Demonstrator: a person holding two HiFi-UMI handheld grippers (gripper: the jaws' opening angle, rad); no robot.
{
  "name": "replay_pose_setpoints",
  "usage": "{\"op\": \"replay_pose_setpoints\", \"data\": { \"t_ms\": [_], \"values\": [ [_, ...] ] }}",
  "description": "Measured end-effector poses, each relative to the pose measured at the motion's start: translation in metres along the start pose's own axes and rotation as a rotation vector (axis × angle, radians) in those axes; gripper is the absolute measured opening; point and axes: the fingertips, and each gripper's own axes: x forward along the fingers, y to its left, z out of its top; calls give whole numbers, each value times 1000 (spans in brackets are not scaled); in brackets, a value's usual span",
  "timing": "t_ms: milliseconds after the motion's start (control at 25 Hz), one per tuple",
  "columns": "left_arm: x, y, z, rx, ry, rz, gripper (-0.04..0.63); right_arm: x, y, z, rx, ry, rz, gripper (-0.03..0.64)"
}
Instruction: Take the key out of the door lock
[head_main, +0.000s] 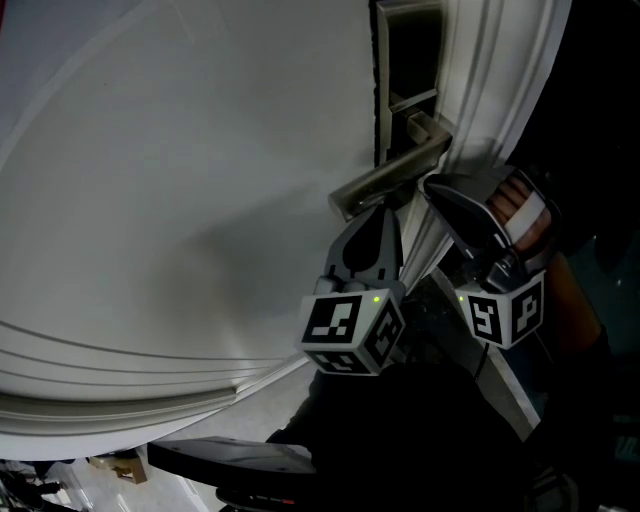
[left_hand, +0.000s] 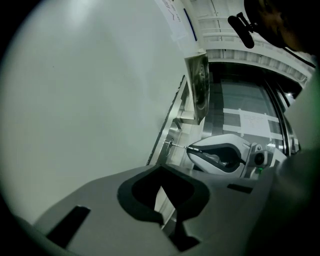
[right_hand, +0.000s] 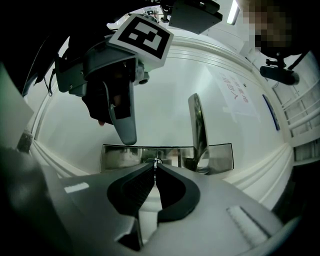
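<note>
Plainly the right claw (right_hand: 156, 167) is clamped on the thin metal key (right_hand: 157, 161), lodged in the polished steel lock plate (right_hand: 120, 157) with its shaft running straight ahead, so withdrawal should mean pulling straight back; the left claw (left_hand: 163, 170), closed and empty, hovers nearby.

Metal lever handle (head_main: 395, 172), white door frame (head_main: 490, 70) (moulded), paper notice (left_hand: 256, 120)

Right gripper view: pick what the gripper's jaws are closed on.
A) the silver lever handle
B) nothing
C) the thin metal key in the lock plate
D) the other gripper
C: the right gripper has its jaws shut on the thin metal key standing out of the shiny steel lock plate, clear of the silver lever handle.
</note>
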Motion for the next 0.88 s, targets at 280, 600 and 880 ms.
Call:
{"op": "replay_pose_setpoints", "data": {
  "t_ms": [280,600,880],
  "values": [
    [0,-1,1,6,1,-4,0,-1,-1,1,1,-3,0,12],
    [1,-1,1,4,1,-3,0,-2,-1,1,-1,-4,0,12],
    [0,-1,2,4,0,-2,-1,-4,-1,2,-4,-7,-4,12]
  ]
}}
